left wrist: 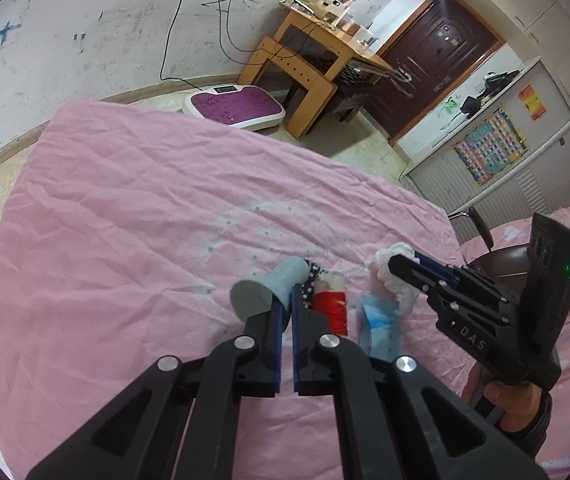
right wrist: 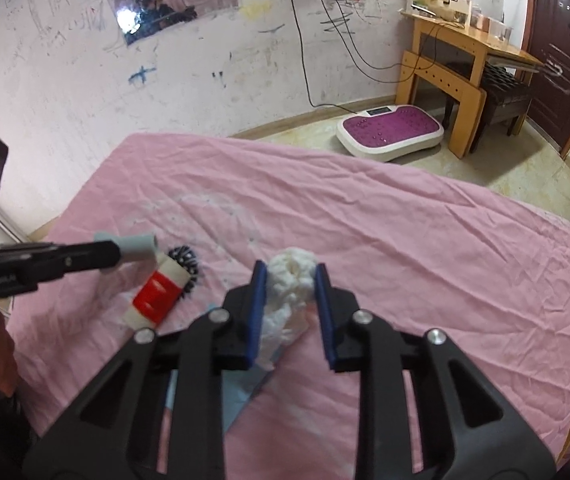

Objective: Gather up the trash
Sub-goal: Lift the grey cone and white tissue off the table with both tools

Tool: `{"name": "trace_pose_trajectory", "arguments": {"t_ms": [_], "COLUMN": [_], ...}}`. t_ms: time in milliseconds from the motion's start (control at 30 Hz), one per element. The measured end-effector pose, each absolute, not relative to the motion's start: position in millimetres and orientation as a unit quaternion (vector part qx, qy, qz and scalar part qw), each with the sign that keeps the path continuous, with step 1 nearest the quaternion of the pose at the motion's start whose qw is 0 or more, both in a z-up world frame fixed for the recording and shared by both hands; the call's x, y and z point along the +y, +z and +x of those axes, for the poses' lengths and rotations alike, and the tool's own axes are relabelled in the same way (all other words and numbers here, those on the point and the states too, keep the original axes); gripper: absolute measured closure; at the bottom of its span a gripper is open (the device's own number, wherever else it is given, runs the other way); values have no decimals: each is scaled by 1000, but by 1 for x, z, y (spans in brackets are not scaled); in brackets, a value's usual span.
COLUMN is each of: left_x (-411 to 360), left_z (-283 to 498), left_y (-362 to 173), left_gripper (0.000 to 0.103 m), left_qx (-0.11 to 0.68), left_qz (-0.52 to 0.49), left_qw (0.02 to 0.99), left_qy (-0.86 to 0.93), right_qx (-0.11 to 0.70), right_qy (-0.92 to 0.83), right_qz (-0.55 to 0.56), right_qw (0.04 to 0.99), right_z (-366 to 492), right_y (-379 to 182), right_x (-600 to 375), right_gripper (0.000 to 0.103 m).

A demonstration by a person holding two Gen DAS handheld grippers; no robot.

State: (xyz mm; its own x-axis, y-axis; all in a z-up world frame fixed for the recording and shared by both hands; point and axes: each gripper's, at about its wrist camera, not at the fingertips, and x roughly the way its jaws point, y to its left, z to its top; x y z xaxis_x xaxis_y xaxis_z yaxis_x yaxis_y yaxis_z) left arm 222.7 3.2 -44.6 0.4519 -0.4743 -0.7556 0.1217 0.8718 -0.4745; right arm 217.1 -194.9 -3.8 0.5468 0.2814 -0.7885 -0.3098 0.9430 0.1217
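The left tool [left wrist: 285, 312] pinches a grey paper cup [left wrist: 271, 286]; the right tool [right wrist: 289, 292] is narrowed around a white tissue wad [right wrist: 291, 276] on the pink bed [right wrist: 405, 240]. Squeeze firmly, then lift both straight up.

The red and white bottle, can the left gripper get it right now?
Probably not yet: the left gripper is shut on the grey cup, so its jaws are taken. The red and white bottle lies uncovered just beside it.

Wrinkled pink cotton sheet [left wrist: 125, 208], matt.
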Motion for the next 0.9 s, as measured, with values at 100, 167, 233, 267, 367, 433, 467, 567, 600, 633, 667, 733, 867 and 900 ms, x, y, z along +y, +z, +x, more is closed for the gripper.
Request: {"name": "trace_pose_trajectory", "arguments": {"t_ms": [100, 167, 233, 267, 367, 433, 467, 567, 600, 633, 667, 733, 867, 900], "left_x": [3, 4, 3, 3, -1, -5, -10, -34, -42, -55, -68, -90, -138, -143], "left_z": [221, 220, 218, 218, 215, 213, 211, 207, 206, 204, 204, 204, 207, 208], "left_y": [-39, -34, -30, -27, -17, -9, -3, 15, 20, 26, 30, 33, 28, 26], "left_gripper": [103, 103, 103, 103, 103, 103, 103, 103, 103, 103, 103, 103, 103, 103], "left_qx": [487, 484, 482, 479, 472, 467, 463, 452, 449, 446, 443, 445, 461, 463], "left_qz": [-177, -174, -171, -171, -167, -161, -158, -141, -134, -125, -117, -101, -67, -59], "left_qw": [836, 839, 841, 843, 847, 850, 851, 856, 857, 858, 858, 856, 848, 848], "left_qy": [-178, -177, -177, -177, -180, -185, -189, -209, -216, -224, -234, -242, -254, -250], "right_qx": [435, 427, 420, 417, 405, 398, 395, 384, 380, 377, 375, 372, 368, 366], "right_qy": [168, 169, 171, 172, 172, 170, 168, 157, 152, 146, 142, 127, 101, 97], "right_qz": [-12, -4, 1, 4, 12, 19, 22, 39, 43, 48, 51, 61, 79, 84], "right_qw": [884, 888, 891, 892, 898, 901, 903, 909, 911, 913, 915, 917, 921, 922], "right_z": [211, 207, 204, 203, 195, 189, 189, 179, 177, 172, 170, 160, 141, 138], "right_y": [3, 8, 14, 16, 26, 30, 32, 38, 40, 41, 42, 42, 39, 38], "right_x": [-198, -204, -209, -212, -222, -234, -239, -266, -274, -285, -293, -319, -366, -375], "right_gripper": [81, 81, 81, 81, 81, 81, 81, 81, 81, 81, 81, 81, 81, 81]}}
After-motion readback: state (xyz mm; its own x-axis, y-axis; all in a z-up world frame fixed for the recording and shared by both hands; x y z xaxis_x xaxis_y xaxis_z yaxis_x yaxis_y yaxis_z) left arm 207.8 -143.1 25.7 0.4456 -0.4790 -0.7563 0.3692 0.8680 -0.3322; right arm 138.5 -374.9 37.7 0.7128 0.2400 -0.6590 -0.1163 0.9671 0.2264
